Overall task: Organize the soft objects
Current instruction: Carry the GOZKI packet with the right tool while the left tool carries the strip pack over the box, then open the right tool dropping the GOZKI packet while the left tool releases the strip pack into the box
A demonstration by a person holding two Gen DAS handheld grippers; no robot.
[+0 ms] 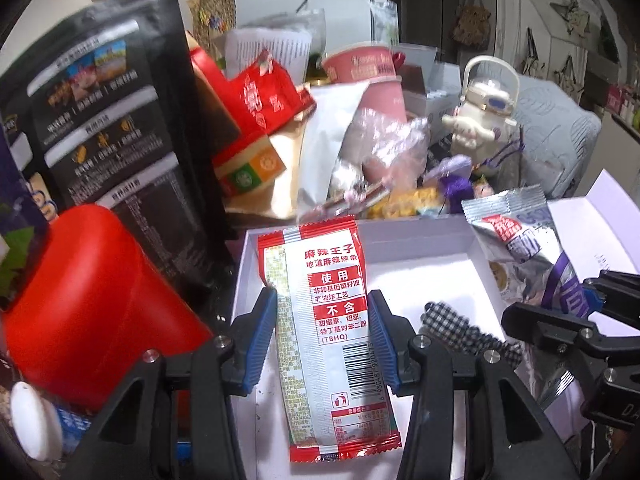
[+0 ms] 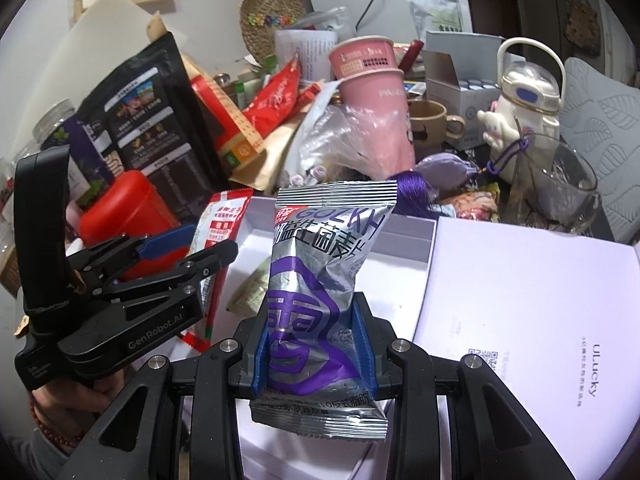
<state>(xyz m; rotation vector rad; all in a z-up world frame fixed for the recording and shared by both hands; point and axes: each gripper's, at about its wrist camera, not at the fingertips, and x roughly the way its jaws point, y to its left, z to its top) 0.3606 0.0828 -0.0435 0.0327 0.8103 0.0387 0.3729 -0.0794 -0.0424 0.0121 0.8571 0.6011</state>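
Two grippers each hold one soft snack packet above the same white box [image 1: 420, 276]. On the left side, the left gripper [image 1: 322, 340] has its blue pads pressed against both long edges of the red snack packet [image 1: 324, 320], so it is closed on it. The long axis of this packet runs along the fingers, pointing away from the wrist, and the far end hangs over the left part of the box. To me it looks already above the box floor, so the coming move is probably only to lower it and release.

In the middle of the box floor lies a checked fabric strip [image 1: 464, 332], near the left fingers.

More to the right, the right gripper [image 2: 314, 344] is clamped on the lower half of the silver and purple packet [image 2: 324, 280]. That packet stands upright, long axis along the fingers. It hangs over the near right edge of the box, beside the open lid [image 2: 532, 300].
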